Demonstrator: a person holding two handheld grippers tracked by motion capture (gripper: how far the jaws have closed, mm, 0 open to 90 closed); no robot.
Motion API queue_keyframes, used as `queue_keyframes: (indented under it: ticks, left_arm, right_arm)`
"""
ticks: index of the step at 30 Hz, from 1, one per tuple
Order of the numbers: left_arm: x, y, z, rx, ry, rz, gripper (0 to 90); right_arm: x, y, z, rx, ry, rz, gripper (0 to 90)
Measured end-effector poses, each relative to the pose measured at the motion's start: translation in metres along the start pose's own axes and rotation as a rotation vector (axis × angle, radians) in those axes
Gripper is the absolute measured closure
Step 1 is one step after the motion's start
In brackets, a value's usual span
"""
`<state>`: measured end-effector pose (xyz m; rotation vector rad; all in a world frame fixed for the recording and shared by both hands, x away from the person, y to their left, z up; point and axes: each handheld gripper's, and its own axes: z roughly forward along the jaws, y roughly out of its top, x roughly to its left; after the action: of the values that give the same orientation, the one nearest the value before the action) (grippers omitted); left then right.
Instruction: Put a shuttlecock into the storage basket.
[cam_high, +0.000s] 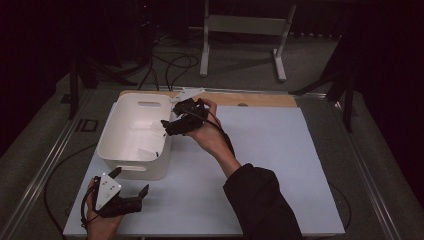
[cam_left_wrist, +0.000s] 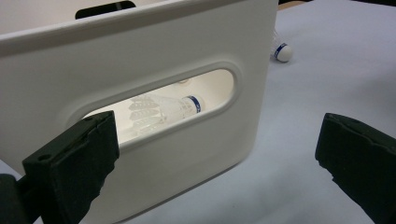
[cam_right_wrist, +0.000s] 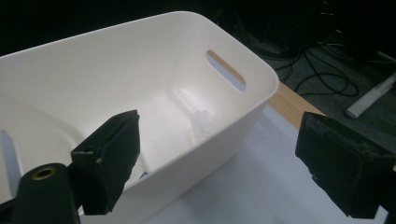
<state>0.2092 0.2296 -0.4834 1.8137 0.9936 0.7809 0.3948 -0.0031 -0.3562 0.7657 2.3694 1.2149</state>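
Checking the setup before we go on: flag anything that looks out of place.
One shuttlecock lies on the table mat just past the white bin's corner, while another lies inside the bin, visible through its handle slot. Nothing looks spilled or damaged.

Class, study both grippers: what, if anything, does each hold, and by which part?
Nothing is held. The right gripper hangs open over the white bin's rim; the left gripper is open facing the bin's handle slot, jaws empty.
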Motion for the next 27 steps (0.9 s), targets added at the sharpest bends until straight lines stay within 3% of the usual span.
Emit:
queue_keyframes:
  ticks: [14,27]
  left_arm:
    - [0.000,0.000,0.000,0.002,0.000,-0.001,0.1]
    - [0.000,0.000,0.001,0.003,-0.002,0.001,0.0]
  right_arm:
    - [-0.015,-0.007,-0.003,-0.029,-0.037,0.086,10.4]
    - [-0.026,-0.014,-0.007,-0.029,-0.050,0.107,11.1]
